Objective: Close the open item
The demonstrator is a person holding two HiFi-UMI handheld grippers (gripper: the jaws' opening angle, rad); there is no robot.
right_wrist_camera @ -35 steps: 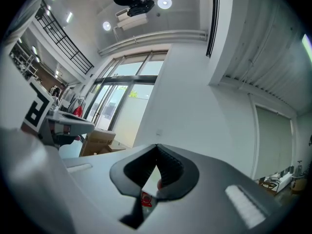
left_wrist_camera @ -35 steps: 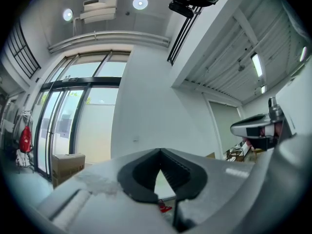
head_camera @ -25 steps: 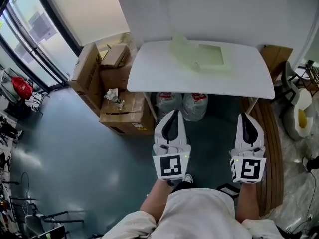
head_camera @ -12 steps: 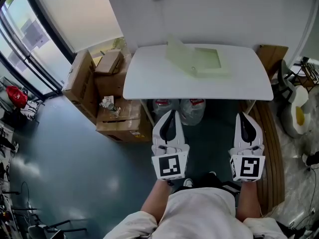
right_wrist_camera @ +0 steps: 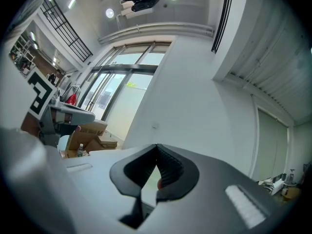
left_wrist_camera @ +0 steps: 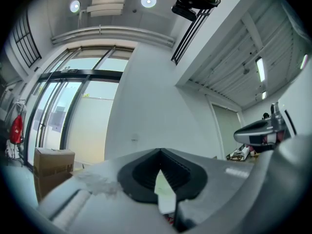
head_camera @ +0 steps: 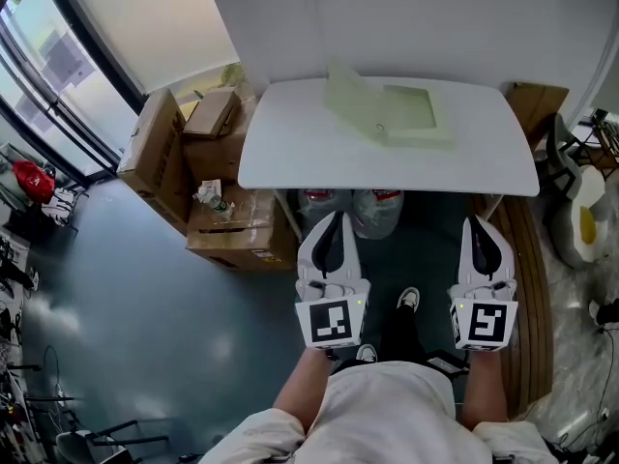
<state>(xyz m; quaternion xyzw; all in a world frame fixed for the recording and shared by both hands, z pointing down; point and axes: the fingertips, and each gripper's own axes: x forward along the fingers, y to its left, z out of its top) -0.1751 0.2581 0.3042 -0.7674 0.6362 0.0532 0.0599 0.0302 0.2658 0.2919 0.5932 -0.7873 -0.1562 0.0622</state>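
Where the white table (head_camera: pixel 290 148) bears an open case (head_camera: pixel 406 114), cartons (head_camera: pixel 155 158) stand beside.

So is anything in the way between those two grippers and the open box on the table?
Nothing visible. Both the left gripper and right gripper hang short of the table, and only bare tabletop lies between its near edge and the pale green box, lid raised, toward the far side.

Bright, even daylight from windows (head_camera: pixel 53 66) at left; ceiling lamps (left_wrist_camera: pixel 148 1) glare; gripper views fisheye-warped, dark-cornered.
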